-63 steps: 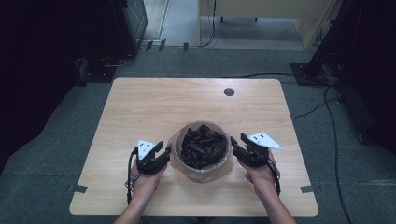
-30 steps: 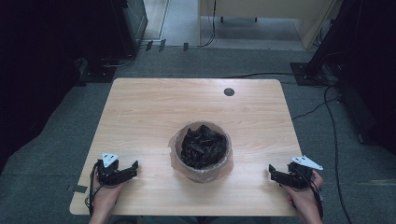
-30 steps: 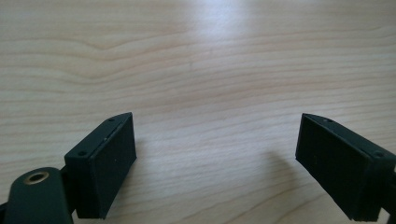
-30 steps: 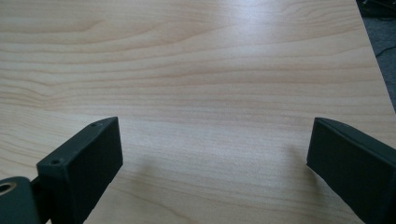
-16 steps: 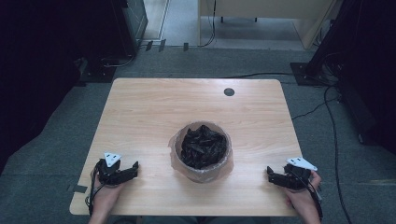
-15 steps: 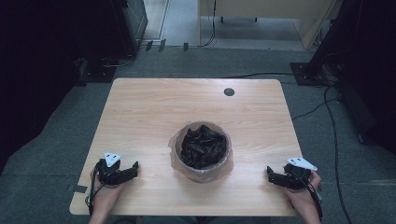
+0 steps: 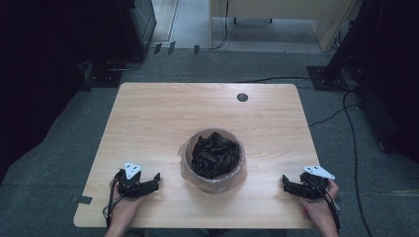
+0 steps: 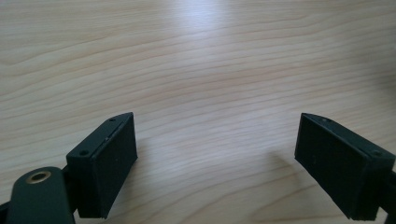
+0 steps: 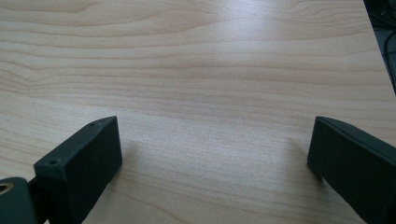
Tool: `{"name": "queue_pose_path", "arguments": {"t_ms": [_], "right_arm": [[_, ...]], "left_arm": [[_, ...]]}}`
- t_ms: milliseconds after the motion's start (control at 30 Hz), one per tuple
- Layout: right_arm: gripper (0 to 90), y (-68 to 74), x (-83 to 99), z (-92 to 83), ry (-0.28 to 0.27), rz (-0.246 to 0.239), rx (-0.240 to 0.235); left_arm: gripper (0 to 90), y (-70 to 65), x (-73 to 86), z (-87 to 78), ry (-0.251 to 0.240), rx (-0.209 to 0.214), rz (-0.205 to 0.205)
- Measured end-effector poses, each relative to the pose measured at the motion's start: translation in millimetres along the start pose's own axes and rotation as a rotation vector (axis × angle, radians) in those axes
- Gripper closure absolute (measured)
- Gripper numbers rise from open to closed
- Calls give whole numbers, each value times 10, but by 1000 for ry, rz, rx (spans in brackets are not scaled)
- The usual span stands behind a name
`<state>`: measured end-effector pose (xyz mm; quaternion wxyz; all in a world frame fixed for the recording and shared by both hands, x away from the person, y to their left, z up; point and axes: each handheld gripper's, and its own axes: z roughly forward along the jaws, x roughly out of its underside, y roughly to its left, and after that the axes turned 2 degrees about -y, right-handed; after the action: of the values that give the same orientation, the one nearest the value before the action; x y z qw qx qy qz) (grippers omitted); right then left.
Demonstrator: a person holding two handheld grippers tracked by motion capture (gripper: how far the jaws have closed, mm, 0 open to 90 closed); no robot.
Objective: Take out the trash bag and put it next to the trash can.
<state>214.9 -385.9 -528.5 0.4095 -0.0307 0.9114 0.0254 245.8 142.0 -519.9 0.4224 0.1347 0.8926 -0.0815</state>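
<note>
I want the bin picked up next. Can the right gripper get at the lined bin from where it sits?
Probably yes. The right gripper rests open on the table, apart from the bin, with bare wood between them and nothing in the way.

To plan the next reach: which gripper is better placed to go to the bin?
Left, slightly. The left gripper lies nearer the bin than the right gripper; both are open and empty.
</note>
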Motion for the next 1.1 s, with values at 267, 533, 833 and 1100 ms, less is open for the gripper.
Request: {"name": "queue_pose_path", "arguments": {"t_ms": [267, 533, 833, 1100], "right_arm": [[28, 2, -2, 1, 0, 2, 2], [27, 2, -3, 2, 0, 5, 6], [33, 8, -6, 3, 0, 12, 14], [59, 144, -27, -27, -33, 35, 21]], "left_arm": [[125, -440, -29, 83, 3, 57, 95], [126, -724, -117, 213, 10, 59, 129], [137, -813, -189, 316, -3, 36, 147], [151, -837, -186, 309, -6, 25, 145]]}}
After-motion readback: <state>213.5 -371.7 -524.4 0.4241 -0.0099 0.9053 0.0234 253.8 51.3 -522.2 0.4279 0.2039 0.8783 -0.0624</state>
